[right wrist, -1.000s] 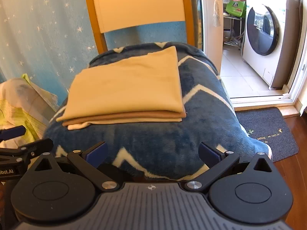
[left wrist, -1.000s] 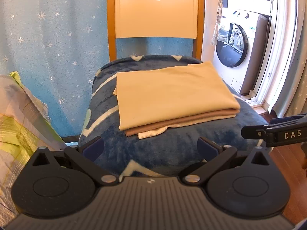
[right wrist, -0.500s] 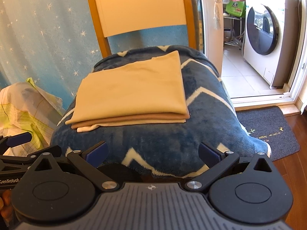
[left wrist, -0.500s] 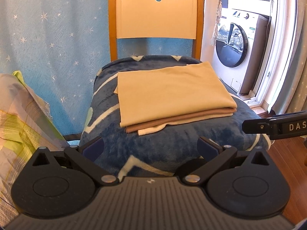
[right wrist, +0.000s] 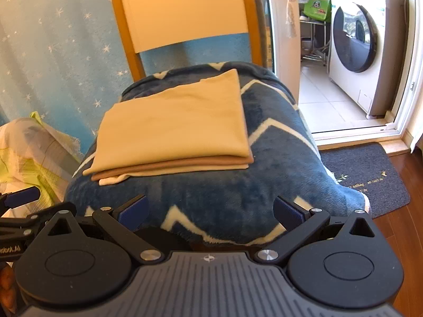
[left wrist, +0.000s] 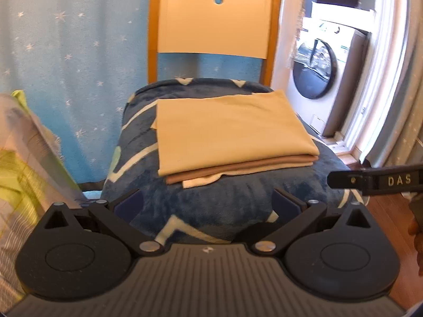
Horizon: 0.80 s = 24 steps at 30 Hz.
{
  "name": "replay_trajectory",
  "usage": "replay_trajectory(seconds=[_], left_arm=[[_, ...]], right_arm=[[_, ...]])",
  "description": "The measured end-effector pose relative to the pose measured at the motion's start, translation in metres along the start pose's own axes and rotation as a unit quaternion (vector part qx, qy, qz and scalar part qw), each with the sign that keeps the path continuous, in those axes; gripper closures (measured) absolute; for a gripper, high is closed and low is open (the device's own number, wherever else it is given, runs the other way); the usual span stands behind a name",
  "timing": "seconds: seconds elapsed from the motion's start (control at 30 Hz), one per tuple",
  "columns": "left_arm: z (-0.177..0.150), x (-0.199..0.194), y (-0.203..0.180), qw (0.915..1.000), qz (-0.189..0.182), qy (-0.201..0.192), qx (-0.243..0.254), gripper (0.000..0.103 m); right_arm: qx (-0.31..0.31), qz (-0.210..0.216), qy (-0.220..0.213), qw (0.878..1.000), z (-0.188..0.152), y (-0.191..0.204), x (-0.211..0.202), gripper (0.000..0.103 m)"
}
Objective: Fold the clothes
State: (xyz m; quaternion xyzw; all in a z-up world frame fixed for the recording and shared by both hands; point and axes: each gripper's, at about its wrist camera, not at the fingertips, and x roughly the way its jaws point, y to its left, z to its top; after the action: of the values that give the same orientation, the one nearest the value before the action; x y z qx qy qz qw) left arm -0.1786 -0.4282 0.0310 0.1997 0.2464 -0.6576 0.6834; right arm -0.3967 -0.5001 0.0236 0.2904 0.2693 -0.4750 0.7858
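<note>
Going left to right: on your far left there's one pile of yellow-green patterned bedding (left wrist: 18, 174), with the one star-print blue curtain (left wrist: 66, 52) behind it. Your left gripper (left wrist: 208, 206) has its jaws spread wide with nothing between them, hanging just short of the seat's front edge.

Dead centre is one wooden chair (left wrist: 214, 15) with one navy zigzag blanket (left wrist: 211, 206) draped over the seat. On top of that sits the folded clothes stack (left wrist: 227, 137), one stack, and you can count three layers at the near edge: a yellow-tan piece on top, a brown one under it, a cream one at the bottom poking out at the near-left corner. Its long axis runs side to side across the seat, and the folded edges face you. It sits a bit toward the back of the seat, so you've got a bare band of blanket in front of it and a strip down the right side.

Your right gripper (right wrist: 210, 211) is the same deal, jaws wide apart, gripping nothing, clear of the stack.

Off to the right there's one doorway with one washing machine (right wrist: 354, 42) past it, one dark doormat (right wrist: 370, 174) and open wooden floor (right wrist: 407, 224).
</note>
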Motion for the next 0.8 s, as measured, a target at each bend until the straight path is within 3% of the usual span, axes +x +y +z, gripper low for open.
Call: replay_trajectory(seconds=[0.2,0.37,0.57,0.8], left_arm=[[0.001,-0.002,-0.009,0.9978,0.030,-0.028,0.052,0.001],[0.005,0.000,-0.009,0.9980,0.035,-0.009,0.052,0.001],[0.006,-0.007,-0.016,0.9972,0.056,-0.018,0.047,0.001],[0.006,-0.014,-0.021,0.9983,0.045,0.003,0.037,0.001]], right_arm=[[0.006,0.005,0.003,1.000,-0.001,-0.005,0.004,0.000],[0.009,0.010,0.004,1.000,-0.002,-0.008,0.003,0.000],[0.009,0.017,-0.004,1.000,0.000,-0.008,-0.005,0.000],[0.000,0.026,-0.016,1.000,0.000,-0.005,-0.021,0.000]])
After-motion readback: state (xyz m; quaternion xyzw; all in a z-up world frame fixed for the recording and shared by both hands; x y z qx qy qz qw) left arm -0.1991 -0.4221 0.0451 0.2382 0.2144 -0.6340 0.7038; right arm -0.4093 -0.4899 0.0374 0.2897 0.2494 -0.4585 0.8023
